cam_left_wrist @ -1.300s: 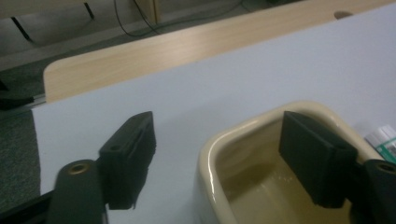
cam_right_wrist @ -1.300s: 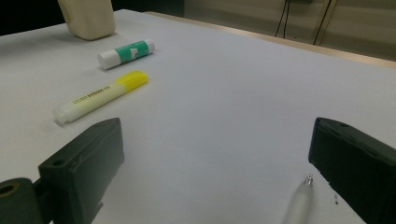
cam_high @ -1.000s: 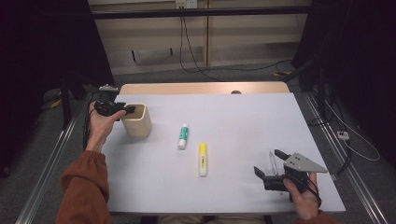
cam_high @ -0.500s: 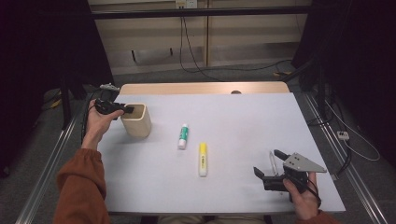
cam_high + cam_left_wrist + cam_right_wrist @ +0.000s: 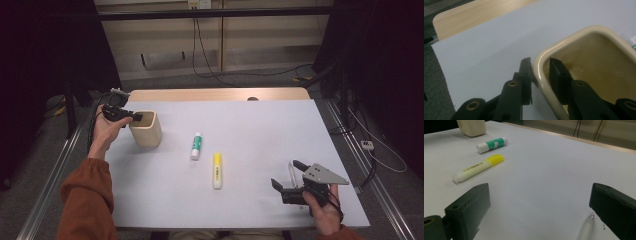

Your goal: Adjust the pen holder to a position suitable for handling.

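A beige square cup [image 5: 146,131] stands upright at the table's left. My left gripper [image 5: 131,117] straddles its near wall, one jaw outside and one inside. In the left gripper view the jaws of that gripper [image 5: 540,62] have just been closing and now pinch the cup's [image 5: 599,62] rim between them. A green-and-white glue stick [image 5: 195,146] and a yellow highlighter [image 5: 217,170] lie flat in the middle. My right gripper [image 5: 285,173] rests at the front right, open, with nothing between its jaws. A clear pen [image 5: 291,172] lies beside its right jaw.
A white sheet [image 5: 250,130] covers the table, with a strip of bare wood [image 5: 215,94] along the far edge. In the right gripper view the glue stick [image 5: 491,144] and highlighter [image 5: 477,167] lie ahead to the left, and the pen [image 5: 585,227] is close by.
The left gripper's jaws have narrowed onto the cup's wall, with the hand shifting only slightly. The right hand and the items on the table have not moved.
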Demonstrator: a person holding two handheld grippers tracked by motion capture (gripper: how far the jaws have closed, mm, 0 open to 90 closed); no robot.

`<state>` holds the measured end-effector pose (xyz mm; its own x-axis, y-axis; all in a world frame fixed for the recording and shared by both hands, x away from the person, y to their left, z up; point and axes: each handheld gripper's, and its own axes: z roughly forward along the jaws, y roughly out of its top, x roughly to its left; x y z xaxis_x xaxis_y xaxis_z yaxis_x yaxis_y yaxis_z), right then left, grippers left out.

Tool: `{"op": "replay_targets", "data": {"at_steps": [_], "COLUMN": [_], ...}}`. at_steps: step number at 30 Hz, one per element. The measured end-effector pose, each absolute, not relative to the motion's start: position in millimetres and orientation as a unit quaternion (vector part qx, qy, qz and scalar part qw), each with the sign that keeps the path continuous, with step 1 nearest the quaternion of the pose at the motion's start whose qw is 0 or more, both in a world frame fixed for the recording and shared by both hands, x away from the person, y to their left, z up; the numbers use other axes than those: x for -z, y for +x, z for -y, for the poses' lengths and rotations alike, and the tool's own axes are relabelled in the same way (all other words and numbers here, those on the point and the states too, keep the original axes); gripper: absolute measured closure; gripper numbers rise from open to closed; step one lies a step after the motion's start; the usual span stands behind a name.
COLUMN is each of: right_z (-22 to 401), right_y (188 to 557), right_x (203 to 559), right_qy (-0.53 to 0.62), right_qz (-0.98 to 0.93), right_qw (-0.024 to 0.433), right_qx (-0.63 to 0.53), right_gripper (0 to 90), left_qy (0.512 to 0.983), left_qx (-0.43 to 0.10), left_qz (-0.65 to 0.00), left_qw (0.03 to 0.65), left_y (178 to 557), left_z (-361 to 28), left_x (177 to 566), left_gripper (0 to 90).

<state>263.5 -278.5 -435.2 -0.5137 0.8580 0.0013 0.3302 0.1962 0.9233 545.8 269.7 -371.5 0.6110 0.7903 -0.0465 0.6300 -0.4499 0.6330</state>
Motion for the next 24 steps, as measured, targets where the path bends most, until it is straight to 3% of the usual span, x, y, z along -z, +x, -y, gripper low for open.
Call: {"op": "replay_targets", "data": {"at_steps": [5,7,24], "right_z": [278.7,278.6,277.9], "right_y": [263.8,263.9,263.7], "right_x": [435.3,435.3,435.3], "right_qy": [0.411,0.411,0.408], "right_qz": [-0.723,-0.723,-0.725], "right_qw": [0.272,0.273,0.27], "right_qx": [-0.483,-0.483,-0.484], "right_gripper": [3.1,3.1,3.1], "left_qy": [0.832,0.836,0.831], "left_qx": [-0.112,-0.128,-0.115], "left_qz": [-0.425,-0.425,-0.46], "left_qw": [0.339,0.322,0.292], "left_y": [543.4,542.3,546.2], "left_z": [-273.4,-271.1,-265.3], "left_x": [366.6,365.0,374.6], "left_gripper": [78.7,80.6,79.6]}}
